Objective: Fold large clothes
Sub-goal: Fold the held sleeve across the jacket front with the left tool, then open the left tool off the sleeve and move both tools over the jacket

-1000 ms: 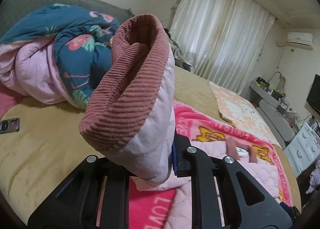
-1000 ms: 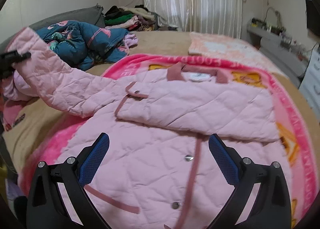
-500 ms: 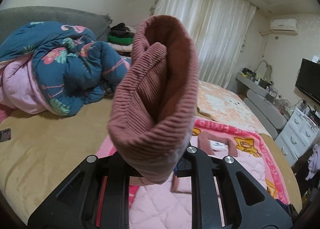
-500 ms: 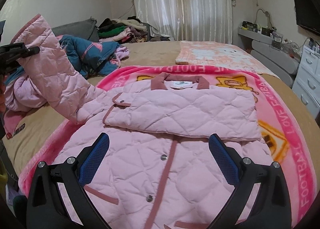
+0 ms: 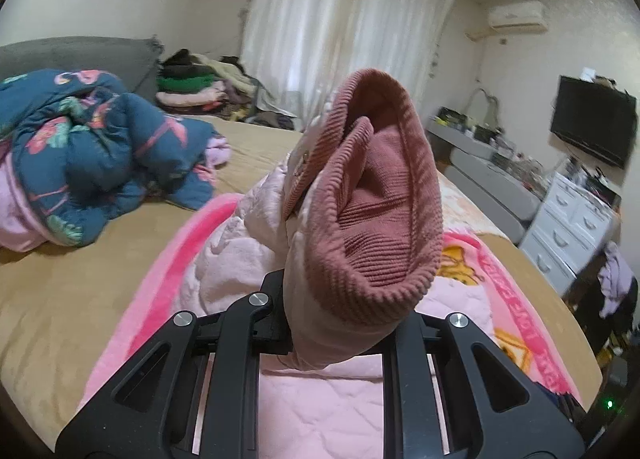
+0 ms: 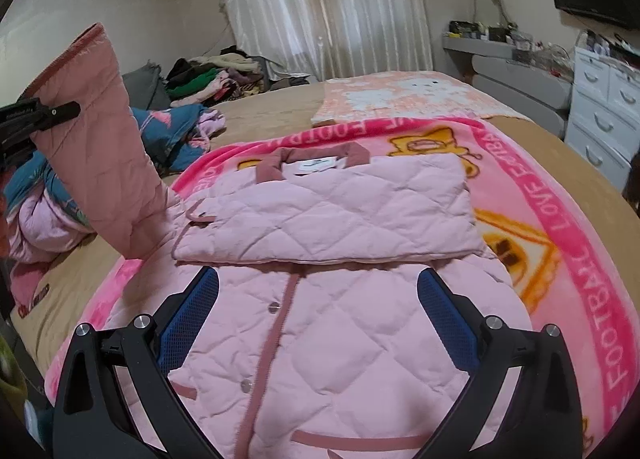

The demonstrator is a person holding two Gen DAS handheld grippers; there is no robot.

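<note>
With the sleeve (image 6: 100,147) clamped just below its ribbed cuff (image 5: 372,211), left gripper (image 6: 60,113) pinched tight on the quilted fabric and holding it up off the bed, cuff end uppermost. Sleeve rising steeply from the jacket's shoulder at the left edge of the blanket. Right gripper (image 6: 318,319) spread wide, blue pads (image 6: 188,319) well apart, nothing between them, hovering over the buttoned front of the pink quilted jacket (image 6: 328,331). Jacket lying flat, front up, on the pink cartoon blanket (image 6: 560,227), which covers the tan bed (image 6: 272,107). Other sleeve folded across the chest, just below the dusty-rose collar (image 6: 312,161). Off to the left on the bed, a crumpled blue flowered quilt (image 5: 92,147). Further back, near the white curtain (image 6: 320,11), a heap of mixed clothes (image 6: 212,75). White drawers (image 6: 604,115) at far right.
</note>
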